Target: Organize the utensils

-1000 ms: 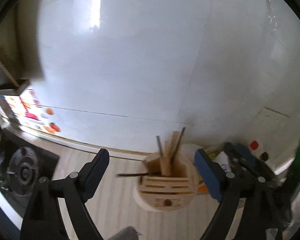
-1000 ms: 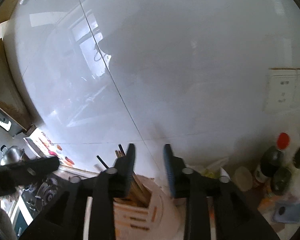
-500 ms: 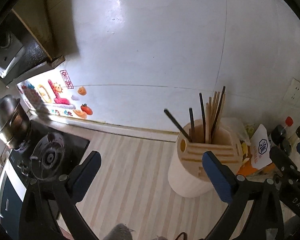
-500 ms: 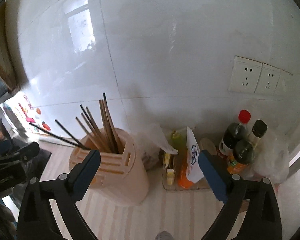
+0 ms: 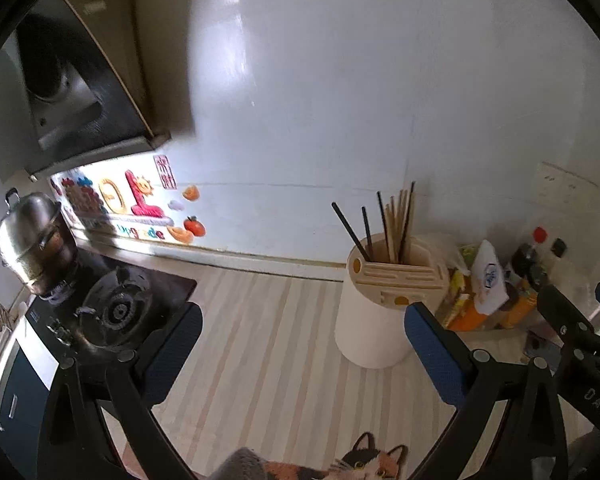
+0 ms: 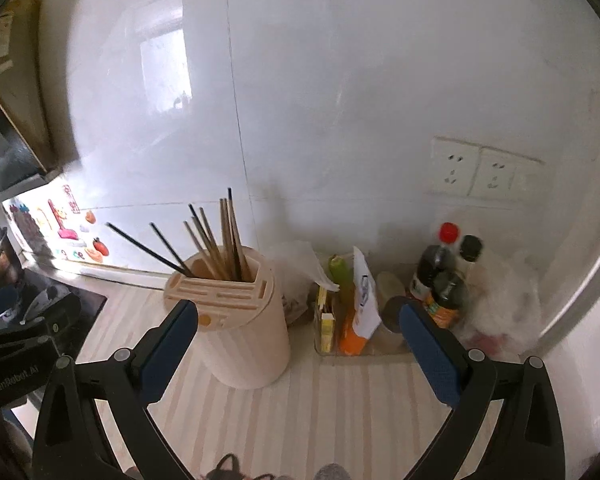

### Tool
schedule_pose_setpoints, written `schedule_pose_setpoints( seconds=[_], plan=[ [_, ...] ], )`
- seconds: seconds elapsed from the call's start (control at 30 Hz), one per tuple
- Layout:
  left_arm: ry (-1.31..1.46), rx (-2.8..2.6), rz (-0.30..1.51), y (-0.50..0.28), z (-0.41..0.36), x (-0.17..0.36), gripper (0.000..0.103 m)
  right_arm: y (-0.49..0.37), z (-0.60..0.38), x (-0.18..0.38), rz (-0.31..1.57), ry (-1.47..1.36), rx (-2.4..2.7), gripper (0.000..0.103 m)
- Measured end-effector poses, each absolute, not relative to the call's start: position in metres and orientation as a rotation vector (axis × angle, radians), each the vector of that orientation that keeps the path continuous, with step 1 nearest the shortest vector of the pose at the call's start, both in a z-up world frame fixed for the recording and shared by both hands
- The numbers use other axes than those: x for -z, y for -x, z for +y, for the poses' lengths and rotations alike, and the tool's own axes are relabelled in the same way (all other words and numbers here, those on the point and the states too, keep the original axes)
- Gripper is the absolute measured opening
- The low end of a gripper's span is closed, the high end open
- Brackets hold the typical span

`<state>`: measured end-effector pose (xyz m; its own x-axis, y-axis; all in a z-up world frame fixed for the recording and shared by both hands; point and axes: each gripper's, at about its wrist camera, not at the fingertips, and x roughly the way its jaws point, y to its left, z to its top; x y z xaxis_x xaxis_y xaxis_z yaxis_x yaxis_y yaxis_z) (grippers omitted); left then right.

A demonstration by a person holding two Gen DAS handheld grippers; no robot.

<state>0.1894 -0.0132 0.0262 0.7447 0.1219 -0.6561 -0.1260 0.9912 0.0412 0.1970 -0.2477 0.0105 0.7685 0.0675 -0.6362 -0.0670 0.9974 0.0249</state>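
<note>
The chopsticks (image 6: 216, 240) are standing in the back pocket of the round cream holder (image 6: 240, 328), which is sitting on the striped table (image 6: 320, 412) close to the white wall. Most of the sticks are pointing almost straight up in a tight bunch, but two dark ones (image 6: 148, 250) are leaning far out toward the stove (image 5: 116, 312) side. The right gripper (image 6: 298, 332) is sitting nearer: the holder is just behind its left jaw, a bit to the left of the gap. The left gripper (image 5: 302, 340) is looking at the same holder (image 5: 384, 312) from the stove side, so there the holder is lying by its right jaw, and the bare table is filling the gap. Both pairs of jaws have just been opening and are now spread wide, with nothing between them. I think the leaning sticks are the ones needing tidying, and the right gripper would have to shift left and up to catch them across their long side. Bottles (image 6: 440, 276) and packets (image 6: 360, 300) are crowding the table to the right of the holder.
</note>
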Motion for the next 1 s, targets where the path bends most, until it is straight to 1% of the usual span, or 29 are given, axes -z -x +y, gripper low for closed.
schedule_pose_setpoints(
  seconds=[0.37, 0.57, 0.8, 1.0],
  plan=[
    [-0.003, -0.041, 0.624, -0.076, 0.009, -0.074, 0.103, -0.062, -0.236, -0.074, 0.582, -0.001, 0.012, 0.103],
    [-0.01, -0.004, 0.588, -0.03, 0.02, -0.093, 0.103, 0.008, -0.232, -0.103, 0.538, -0.015, 0.059, 0.103],
    [-0.013, -0.012, 0.601, 0.001, 0.027, -0.101, 0.103, 0.063, -0.219, -0.125, 0.513, -0.018, 0.078, 0.103],
    [-0.003, -0.036, 0.635, 0.009, 0.032, -0.101, 0.103, 0.079, -0.21, -0.13, 0.545, -0.014, 0.059, 0.103]
  ],
)
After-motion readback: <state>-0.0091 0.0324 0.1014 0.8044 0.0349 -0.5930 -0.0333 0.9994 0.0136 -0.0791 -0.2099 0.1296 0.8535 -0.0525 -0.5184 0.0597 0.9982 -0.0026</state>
